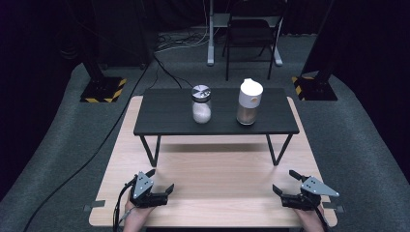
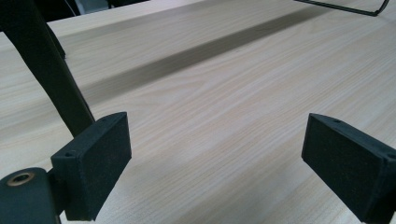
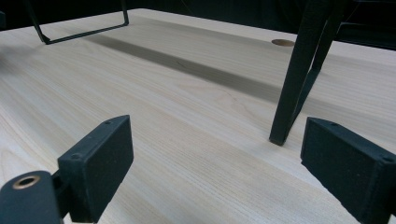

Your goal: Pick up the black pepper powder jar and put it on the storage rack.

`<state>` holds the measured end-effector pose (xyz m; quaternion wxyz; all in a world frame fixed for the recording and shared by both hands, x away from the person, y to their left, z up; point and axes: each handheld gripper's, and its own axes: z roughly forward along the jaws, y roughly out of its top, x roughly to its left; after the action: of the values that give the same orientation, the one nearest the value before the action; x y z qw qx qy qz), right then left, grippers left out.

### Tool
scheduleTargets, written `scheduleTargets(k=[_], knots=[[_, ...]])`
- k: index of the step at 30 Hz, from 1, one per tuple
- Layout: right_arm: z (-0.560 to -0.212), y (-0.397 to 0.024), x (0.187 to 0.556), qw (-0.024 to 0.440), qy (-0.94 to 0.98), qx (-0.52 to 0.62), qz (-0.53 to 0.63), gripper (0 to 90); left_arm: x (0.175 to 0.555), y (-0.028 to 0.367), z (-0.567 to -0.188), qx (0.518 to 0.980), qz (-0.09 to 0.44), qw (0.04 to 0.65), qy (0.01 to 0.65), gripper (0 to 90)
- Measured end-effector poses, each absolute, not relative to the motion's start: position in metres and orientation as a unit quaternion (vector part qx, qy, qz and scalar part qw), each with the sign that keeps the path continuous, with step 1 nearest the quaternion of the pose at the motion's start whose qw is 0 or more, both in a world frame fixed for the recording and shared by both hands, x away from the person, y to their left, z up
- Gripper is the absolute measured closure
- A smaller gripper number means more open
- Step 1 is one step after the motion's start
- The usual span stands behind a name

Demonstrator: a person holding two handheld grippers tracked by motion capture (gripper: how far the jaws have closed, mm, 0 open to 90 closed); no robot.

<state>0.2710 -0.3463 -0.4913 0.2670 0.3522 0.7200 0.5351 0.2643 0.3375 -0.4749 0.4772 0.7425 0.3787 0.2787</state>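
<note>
Jaws are spread wide and empty on the left gripper (image 1: 155, 186) and right gripper (image 1: 289, 185). A shaker (image 1: 201, 104) and bottle (image 1: 249, 102) are seen well ahead, on a raised shelf (image 1: 164, 113); either could be toppled by a high, hurried reach.

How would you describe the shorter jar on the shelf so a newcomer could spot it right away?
Start at the light wooden table, then the black raised shelf standing on it. Two containers sit on that shelf; the jar is the left one, near the shelf's middle. It is clear glass with a silver metal lid and white contents, shorter than the white-capped bottle beside it.
</note>
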Motion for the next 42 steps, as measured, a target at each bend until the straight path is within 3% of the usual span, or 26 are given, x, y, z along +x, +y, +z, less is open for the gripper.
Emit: scheduleTargets(k=[42], knots=[[-0.4906,-0.3464,0.2716,0.265,0.722,0.352,0.534,8.6,0.2645,0.3377,-0.4748,0.743,0.278,0.477,0.378,7.9]])
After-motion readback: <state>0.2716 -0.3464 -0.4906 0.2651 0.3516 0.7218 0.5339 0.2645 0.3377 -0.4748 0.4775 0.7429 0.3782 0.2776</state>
